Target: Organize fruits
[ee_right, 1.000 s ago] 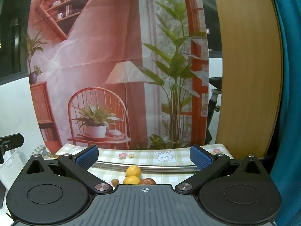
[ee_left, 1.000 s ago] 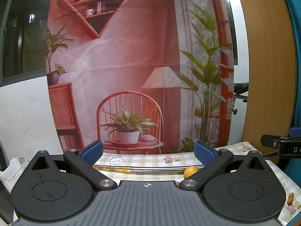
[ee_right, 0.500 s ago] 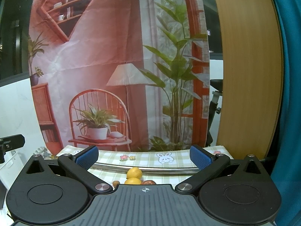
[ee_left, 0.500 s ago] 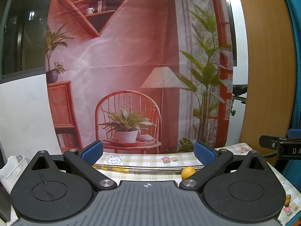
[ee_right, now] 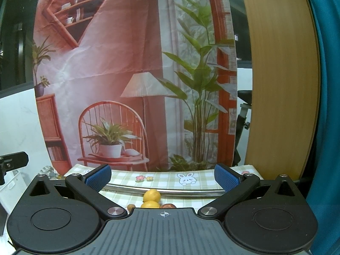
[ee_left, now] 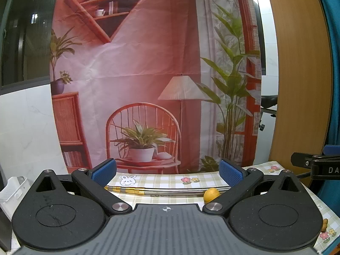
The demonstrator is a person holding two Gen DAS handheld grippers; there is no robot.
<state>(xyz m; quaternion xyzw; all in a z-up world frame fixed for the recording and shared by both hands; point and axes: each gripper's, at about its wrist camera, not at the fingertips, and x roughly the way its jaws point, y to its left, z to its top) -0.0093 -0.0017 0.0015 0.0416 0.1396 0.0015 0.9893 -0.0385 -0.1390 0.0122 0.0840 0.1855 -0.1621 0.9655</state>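
Both the left gripper [ee_left: 167,171] and the right gripper [ee_right: 162,176] hang with jaws wide apart and nothing between them above a checked tablecloth [ee_right: 161,177], where two yellow citrus fruits [ee_right: 151,195] lie beside a metal tray rim [ee_right: 191,192].

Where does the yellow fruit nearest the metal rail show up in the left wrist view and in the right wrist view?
Left wrist view: the yellow fruit sits low and right of centre, beside the right finger of the left hand-held gripper.
Right wrist view: it lies low, near centre, between the fingers of the right hand-held gripper.
Shared landmark: the metal rail just behind it.
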